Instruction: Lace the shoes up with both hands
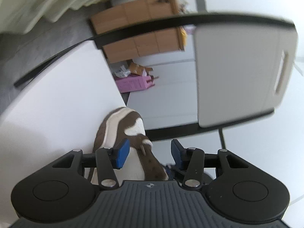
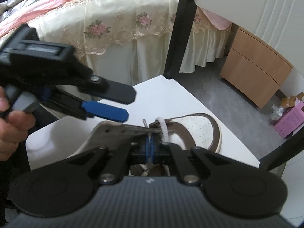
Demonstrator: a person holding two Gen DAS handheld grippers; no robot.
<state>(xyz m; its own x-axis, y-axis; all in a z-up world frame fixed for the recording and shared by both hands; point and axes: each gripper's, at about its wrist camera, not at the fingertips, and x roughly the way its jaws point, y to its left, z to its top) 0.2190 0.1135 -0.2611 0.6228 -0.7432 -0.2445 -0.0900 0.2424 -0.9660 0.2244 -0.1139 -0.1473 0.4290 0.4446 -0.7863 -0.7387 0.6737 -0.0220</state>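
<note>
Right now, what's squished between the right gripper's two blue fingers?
The white shoelace: in the right wrist view, the right gripper is shut on its thin end, above the shoe.

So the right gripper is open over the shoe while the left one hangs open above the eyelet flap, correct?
Not quite. The right gripper is shut on the lace, its blue pads pressed together, as the right wrist view shows. The rest holds: the left gripper is open above the eyelet flap of the shoe.

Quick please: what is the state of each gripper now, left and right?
Left gripper: open, holding nothing, above the shoe.
Right gripper: closed on the lace.
</note>
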